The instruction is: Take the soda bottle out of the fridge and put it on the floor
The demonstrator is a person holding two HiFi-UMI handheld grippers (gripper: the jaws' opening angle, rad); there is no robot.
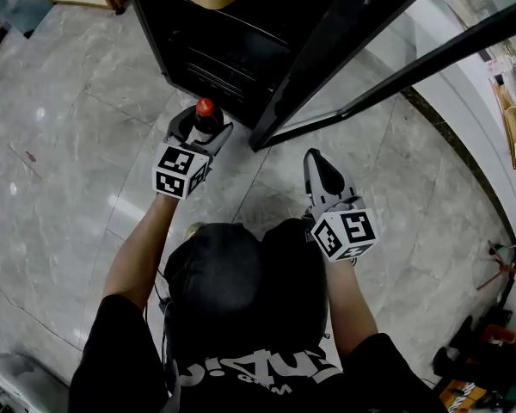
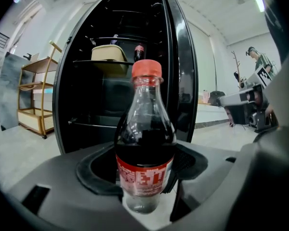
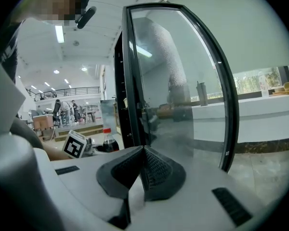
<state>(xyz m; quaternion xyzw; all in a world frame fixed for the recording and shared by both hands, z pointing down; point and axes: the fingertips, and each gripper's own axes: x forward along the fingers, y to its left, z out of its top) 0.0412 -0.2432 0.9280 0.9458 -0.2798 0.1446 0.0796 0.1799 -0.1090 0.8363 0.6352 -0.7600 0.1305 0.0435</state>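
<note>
The left claw [image 1: 201,129] is clenched on a soda bottle [image 1: 206,115]. In the left gripper view its jaws stand fairly wide, and the dark pads [image 2: 190,163] are pressed to the sides of the soda bottle [image 2: 145,129] at the red label. The bottle is held upright, red cap on top and dark drink inside, just outside the open fridge [image 1: 228,54] and over the marble floor [image 1: 69,144]. Whether its base meets the floor cannot be told.

The right claw [image 1: 315,158] is closed. In the right gripper view its ribbed pads [image 3: 154,170] are pressed together with nothing between them, and it is aimed at the edge of the glass fridge door [image 3: 183,90].

Only the head view shows both claws together, with the open door [image 1: 344,50] between them and the right claw apart from it. Only the left gripper view shows the fridge interior [image 2: 86,90]: a beige tub [image 2: 108,54] on a wire shelf, a second red-capped bottle [image 2: 139,52] beside it, and a wooden rack [image 2: 33,95] off to the left. Only the right gripper view shows the left claw's marker cube [image 3: 76,144] from the side, the bottle [image 3: 108,141] just beyond it, and people [image 3: 62,109] far back.
</note>
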